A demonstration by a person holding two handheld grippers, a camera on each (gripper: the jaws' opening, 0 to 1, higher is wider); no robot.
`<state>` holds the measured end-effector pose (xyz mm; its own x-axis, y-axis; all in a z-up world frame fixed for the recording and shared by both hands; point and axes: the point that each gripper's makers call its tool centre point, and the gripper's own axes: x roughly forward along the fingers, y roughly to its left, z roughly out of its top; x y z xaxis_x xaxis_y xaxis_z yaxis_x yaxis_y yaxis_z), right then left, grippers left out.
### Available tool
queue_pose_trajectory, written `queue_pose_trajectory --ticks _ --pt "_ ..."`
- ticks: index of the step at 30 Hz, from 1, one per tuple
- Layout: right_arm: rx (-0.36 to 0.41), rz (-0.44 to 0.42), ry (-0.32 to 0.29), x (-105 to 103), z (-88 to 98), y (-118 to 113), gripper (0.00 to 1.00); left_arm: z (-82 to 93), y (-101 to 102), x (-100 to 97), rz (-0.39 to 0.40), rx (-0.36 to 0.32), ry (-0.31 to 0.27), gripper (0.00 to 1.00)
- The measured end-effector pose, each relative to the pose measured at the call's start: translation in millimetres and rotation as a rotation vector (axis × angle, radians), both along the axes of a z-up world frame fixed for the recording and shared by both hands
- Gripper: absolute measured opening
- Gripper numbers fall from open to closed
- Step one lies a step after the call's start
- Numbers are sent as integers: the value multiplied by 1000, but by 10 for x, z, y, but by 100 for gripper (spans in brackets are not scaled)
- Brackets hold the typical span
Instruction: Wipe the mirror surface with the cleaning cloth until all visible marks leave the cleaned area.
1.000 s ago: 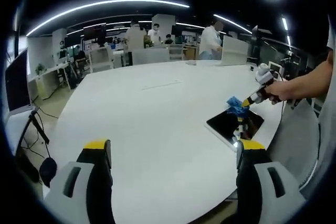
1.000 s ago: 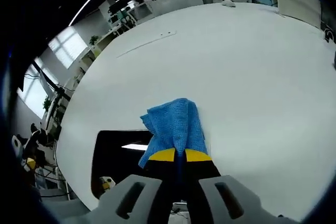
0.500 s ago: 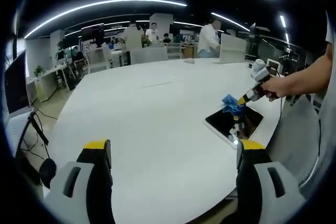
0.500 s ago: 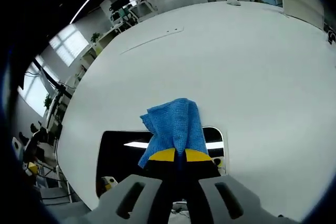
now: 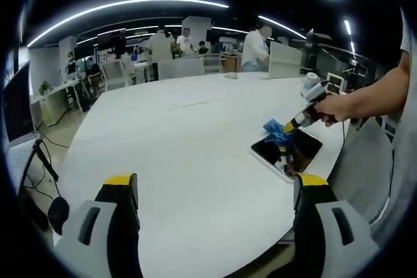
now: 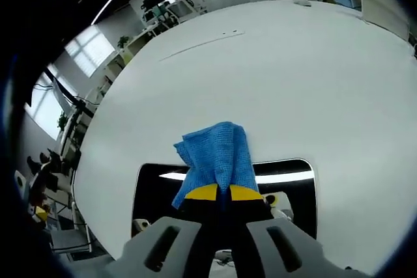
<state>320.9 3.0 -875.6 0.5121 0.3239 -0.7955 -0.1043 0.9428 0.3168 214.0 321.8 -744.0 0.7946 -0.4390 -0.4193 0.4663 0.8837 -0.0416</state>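
White tabletop [image 5: 176,141], broad and rounded, carries the mirror [image 6: 163,190] near its edge. That dark glass looks stiff, slick and breakable, so pressure should be light and flat. Over it hangs the cleaning cloth [image 6: 218,154], blue, soft and limp, best pinched by a bunched fold as now. The right claw [image 6: 217,193] is clenched on it. The left claw [image 5: 215,190] hangs released, well apart over bare tabletop.
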Motion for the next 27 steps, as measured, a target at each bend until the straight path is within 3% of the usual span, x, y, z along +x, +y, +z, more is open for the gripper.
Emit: queue_pose_trajectory --ticks 13,27 --pt "26 -4 10 40 -15 223 0 45 95 -39 12 -1 -1 99" --pt "19 26 14 109 -78 437 0 13 32 -86 14 -27 3 99"
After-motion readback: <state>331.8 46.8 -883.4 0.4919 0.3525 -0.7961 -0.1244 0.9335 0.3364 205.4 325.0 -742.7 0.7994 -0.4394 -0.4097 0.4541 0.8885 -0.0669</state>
